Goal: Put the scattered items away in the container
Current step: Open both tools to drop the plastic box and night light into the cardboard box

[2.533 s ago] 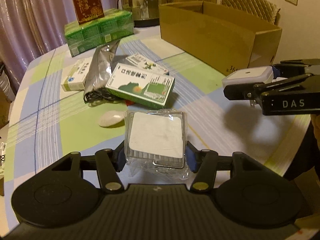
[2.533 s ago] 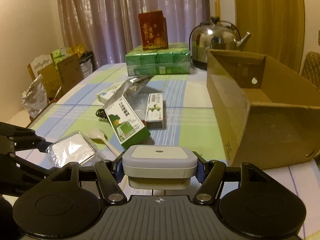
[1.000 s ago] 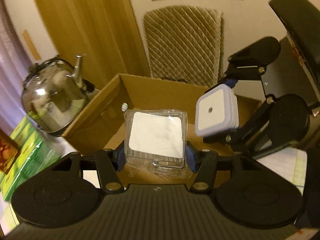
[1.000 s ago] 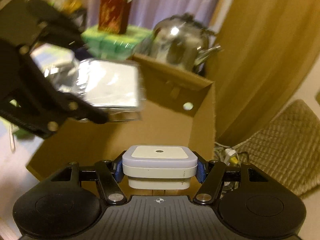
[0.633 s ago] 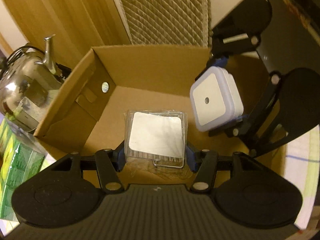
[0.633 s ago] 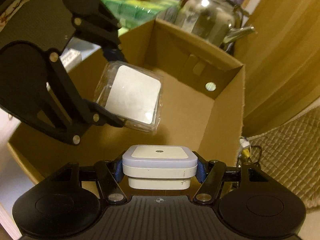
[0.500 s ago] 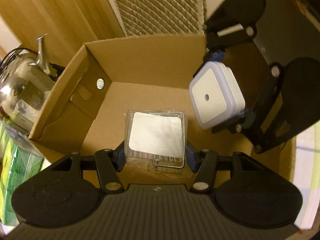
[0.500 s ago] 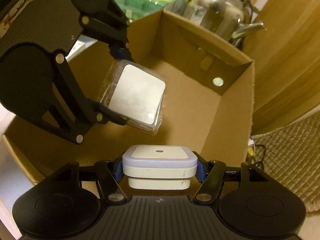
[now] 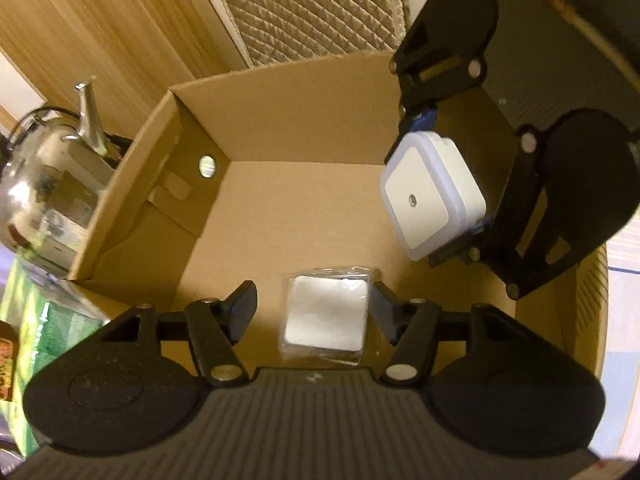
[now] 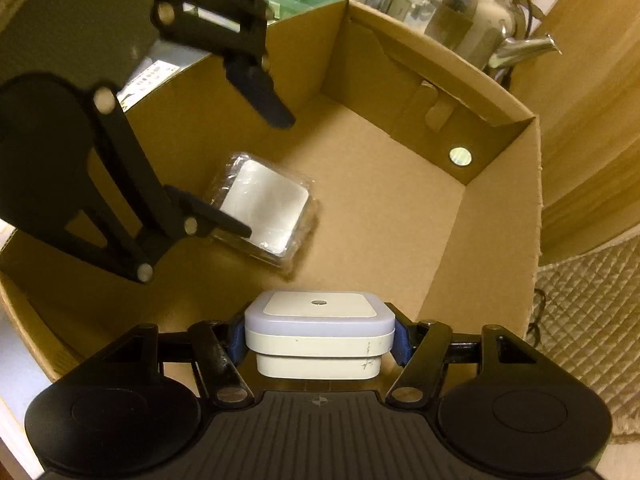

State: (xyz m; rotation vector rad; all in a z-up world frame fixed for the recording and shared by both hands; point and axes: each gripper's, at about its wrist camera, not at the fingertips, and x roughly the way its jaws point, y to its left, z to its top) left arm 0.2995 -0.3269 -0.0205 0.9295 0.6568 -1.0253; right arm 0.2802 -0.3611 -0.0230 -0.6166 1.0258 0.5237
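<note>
Wrapped square pad flat on box floor, left tongs spread empty, right tongs clamping white night-light face-up

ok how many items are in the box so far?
1: the plastic-wrapped white square lies on the cardboard box floor. The white plug-in light is held above in the right gripper.

Home dining rm: steel kettle, quilted chair back, wood door.
</note>
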